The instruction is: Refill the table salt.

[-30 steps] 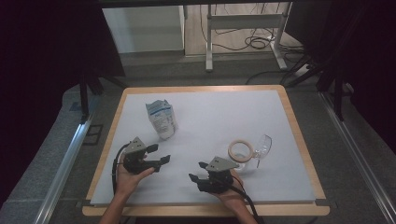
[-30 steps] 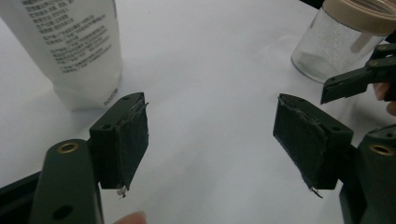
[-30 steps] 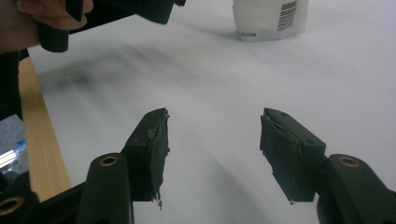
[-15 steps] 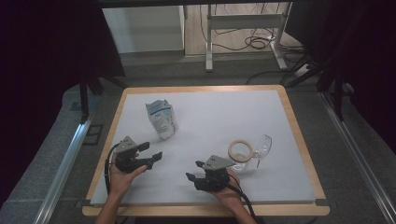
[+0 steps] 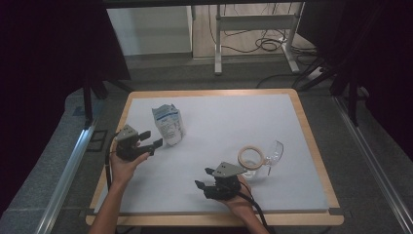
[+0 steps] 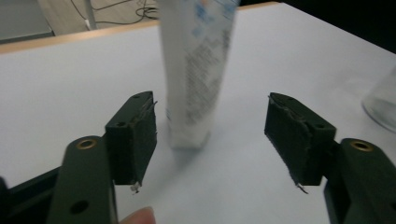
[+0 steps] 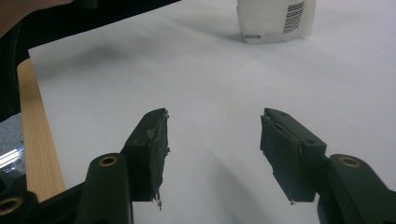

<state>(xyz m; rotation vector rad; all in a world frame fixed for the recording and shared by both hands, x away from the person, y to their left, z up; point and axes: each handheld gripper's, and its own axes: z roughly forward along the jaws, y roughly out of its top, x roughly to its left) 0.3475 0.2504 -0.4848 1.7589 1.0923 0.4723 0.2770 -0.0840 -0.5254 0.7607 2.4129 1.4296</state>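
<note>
Fingers (image 6: 135, 137) of the left gripper (image 5: 146, 141), just narrowing yet still released, now frame the upright white pouch (image 5: 168, 125) near the surface's (image 5: 219, 122) left edge, having moved up from nearer the person. Right gripper (image 5: 210, 179) rests spread and empty beside the glass jar (image 5: 253, 163), suggesting a pouch grasp comes next.
</note>
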